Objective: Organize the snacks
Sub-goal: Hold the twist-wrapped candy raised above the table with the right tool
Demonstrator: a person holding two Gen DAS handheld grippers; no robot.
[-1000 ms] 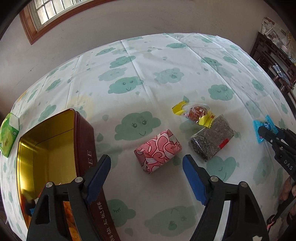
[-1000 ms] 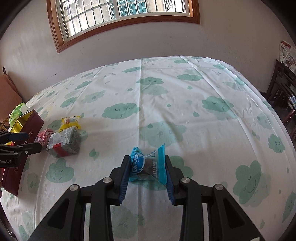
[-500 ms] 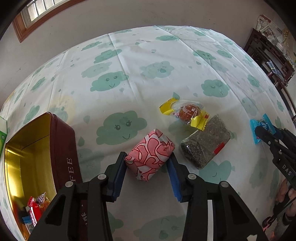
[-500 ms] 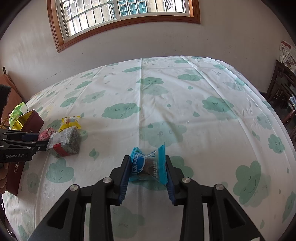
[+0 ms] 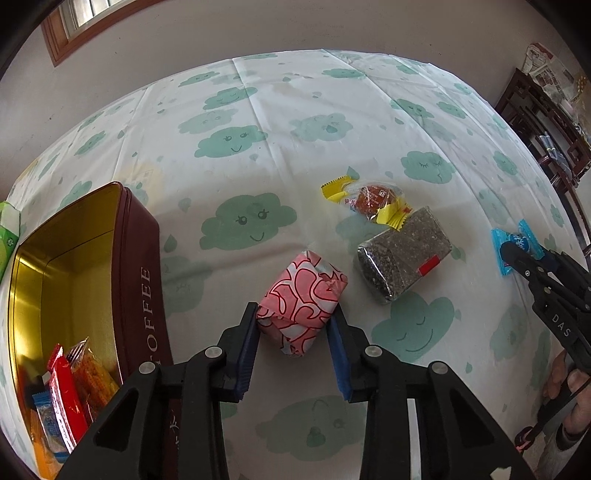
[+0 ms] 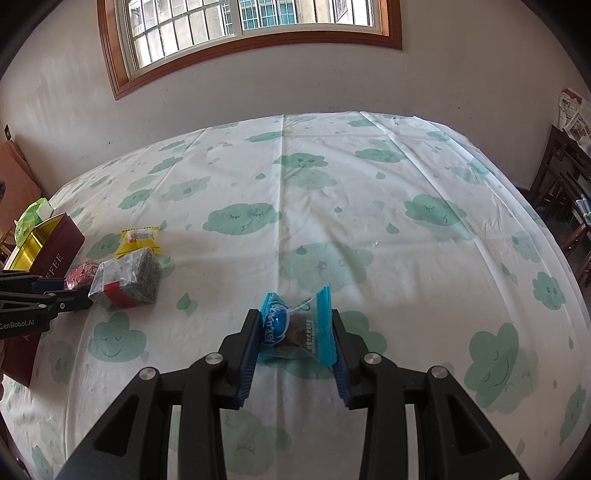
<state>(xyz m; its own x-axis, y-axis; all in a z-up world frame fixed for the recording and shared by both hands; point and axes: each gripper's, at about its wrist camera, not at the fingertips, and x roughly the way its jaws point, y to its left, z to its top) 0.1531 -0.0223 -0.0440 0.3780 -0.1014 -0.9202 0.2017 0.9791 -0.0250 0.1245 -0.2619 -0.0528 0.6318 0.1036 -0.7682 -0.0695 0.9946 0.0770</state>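
My left gripper [image 5: 294, 319] is shut on a pink heart-patterned packet [image 5: 303, 288] that rests on the cloud-print tablecloth [image 5: 258, 147]. Just to its left stands an open brown coffee tin [image 5: 142, 258] with a gold inside and several snacks in its near corner. In the right wrist view my right gripper [image 6: 294, 321] is shut on a blue-ended snack packet [image 6: 299, 328], low over the cloth. A dark seed bar packet [image 5: 402, 251] and a yellow-ended cake snack [image 5: 369, 199] lie between the two grippers.
A green tissue pack [image 6: 31, 218] sits beyond the tin at the table's left edge. Dark wooden furniture [image 5: 546, 122] stands off the table's right side. A window [image 6: 240, 33] is in the far wall. A hand [image 5: 569, 384] holds the right tool.
My left gripper came forward over the pink packet and its fingers closed from wide apart onto the packet's sides. The right gripper has kept still with the blue packet.
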